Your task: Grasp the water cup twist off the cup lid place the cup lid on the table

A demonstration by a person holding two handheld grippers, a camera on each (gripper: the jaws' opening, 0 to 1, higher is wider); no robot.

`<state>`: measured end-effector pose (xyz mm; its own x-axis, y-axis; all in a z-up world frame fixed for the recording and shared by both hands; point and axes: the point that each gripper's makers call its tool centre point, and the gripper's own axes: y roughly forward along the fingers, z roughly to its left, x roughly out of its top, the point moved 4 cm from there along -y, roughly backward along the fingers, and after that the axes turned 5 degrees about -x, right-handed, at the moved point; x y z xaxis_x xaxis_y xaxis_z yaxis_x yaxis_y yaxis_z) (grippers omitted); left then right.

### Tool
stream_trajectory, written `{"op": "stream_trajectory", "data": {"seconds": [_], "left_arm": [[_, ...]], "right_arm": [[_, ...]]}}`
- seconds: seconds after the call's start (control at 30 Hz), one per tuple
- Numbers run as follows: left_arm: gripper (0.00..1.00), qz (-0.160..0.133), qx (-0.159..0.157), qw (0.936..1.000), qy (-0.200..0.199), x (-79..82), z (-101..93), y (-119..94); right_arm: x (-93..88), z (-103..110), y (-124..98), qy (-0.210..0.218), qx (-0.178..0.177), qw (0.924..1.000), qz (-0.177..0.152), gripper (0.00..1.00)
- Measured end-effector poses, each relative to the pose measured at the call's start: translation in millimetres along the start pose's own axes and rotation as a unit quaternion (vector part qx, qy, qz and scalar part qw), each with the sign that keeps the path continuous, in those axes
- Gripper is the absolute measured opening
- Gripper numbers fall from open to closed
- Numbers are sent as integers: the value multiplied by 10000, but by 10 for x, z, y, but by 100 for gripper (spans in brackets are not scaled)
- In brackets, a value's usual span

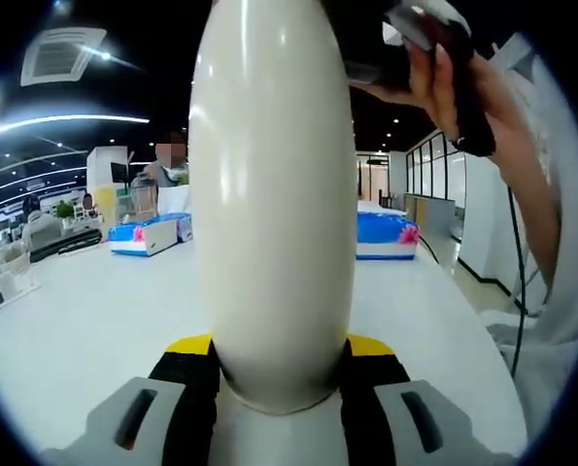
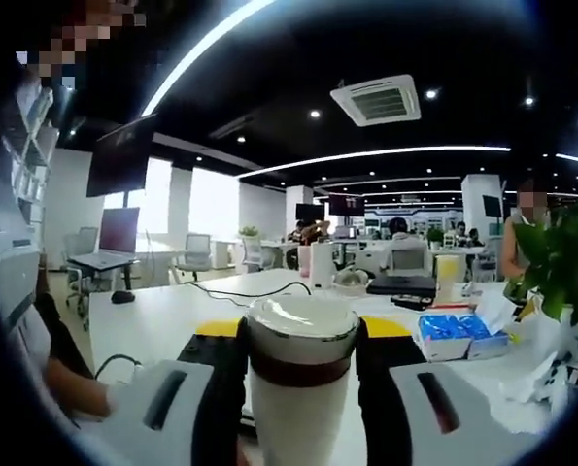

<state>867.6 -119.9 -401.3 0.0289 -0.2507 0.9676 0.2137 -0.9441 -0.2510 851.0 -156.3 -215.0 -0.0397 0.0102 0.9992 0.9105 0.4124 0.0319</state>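
A tall white water cup point(image 1: 274, 194) stands upright between the jaws of my left gripper point(image 1: 279, 374), which is shut on its lower body above the white table point(image 1: 75, 320). A hand point(image 1: 493, 116) holds my right gripper point(image 1: 425, 39) at the cup's top. In the right gripper view, the cup lid point(image 2: 301, 325), white with a dark band under it, sits between the black pads of my right gripper point(image 2: 301, 361), which is shut on it. The cup's top end is cut off in the left gripper view.
Blue and white boxes point(image 1: 148, 235) point(image 1: 384, 235) lie farther back on the table. Blue tissue packs point(image 2: 459, 335), a green plant point(image 2: 561, 262) and a black cable point(image 2: 240, 291) sit on the table point(image 2: 162, 320). A person's sleeve point(image 1: 551, 291) is at the right.
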Motion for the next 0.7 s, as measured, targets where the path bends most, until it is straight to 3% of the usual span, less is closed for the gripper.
{"op": "stream_trajectory", "data": {"seconds": [0.23,0.47,0.7], "left_arm": [[50,-8,-6,10000,35,10,2,7],[51,-7,-42,9999,163,25,3,10],[51,-11,-47,9999,151,27,0,15]], "right_arm": [[-8,-32,2,128,609,9981,-12,46],[-5,-53,35,139,942,9955,-5,46],[-14,-76,37,234,1498,9884,-29,46]]}}
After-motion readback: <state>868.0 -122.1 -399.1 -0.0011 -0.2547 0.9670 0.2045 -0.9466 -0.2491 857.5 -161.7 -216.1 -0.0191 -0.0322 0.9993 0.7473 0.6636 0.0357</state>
